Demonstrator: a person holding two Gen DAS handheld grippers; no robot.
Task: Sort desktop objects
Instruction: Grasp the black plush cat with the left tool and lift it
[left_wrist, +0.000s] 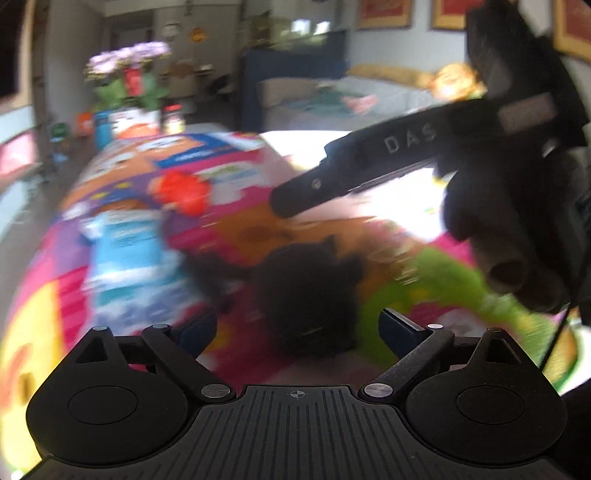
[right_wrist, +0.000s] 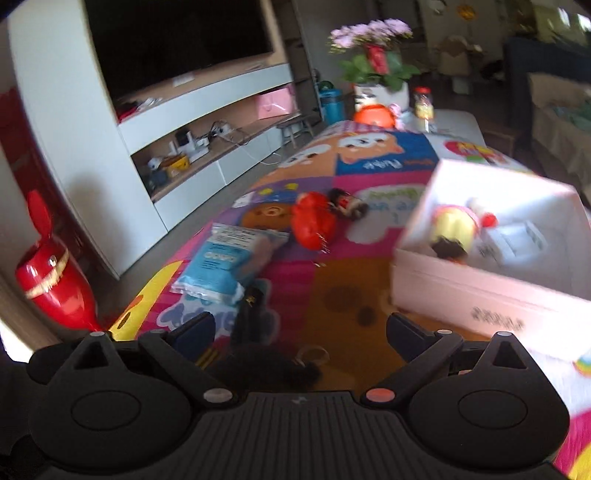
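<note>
My left gripper (left_wrist: 297, 328) is open wide and holds nothing, and right in front of its fingers lies a dark furry object (left_wrist: 306, 295) on the colourful mat (left_wrist: 240, 210). The picture is much blurred, so I cannot tell what this object is, and here is my first worry: if I close now without aim, one finger may push it away instead of taking it. To the left of it lies a blue packet (left_wrist: 125, 251), and further back a red toy (left_wrist: 183, 192); these are near enough that a careless sweep could knock them. My right gripper (right_wrist: 301, 328) is also open and empty, and in the left view it reaches across from the right, tilted down over the mat. The second danger, I think, is that my two grippers meet above the same object. In the right view a black item (right_wrist: 253, 306) lies just beside the packet, and the white box (right_wrist: 491, 291) with a yellow toy (right_wrist: 454, 225) inside stands at the right, close enough to bump.
</note>
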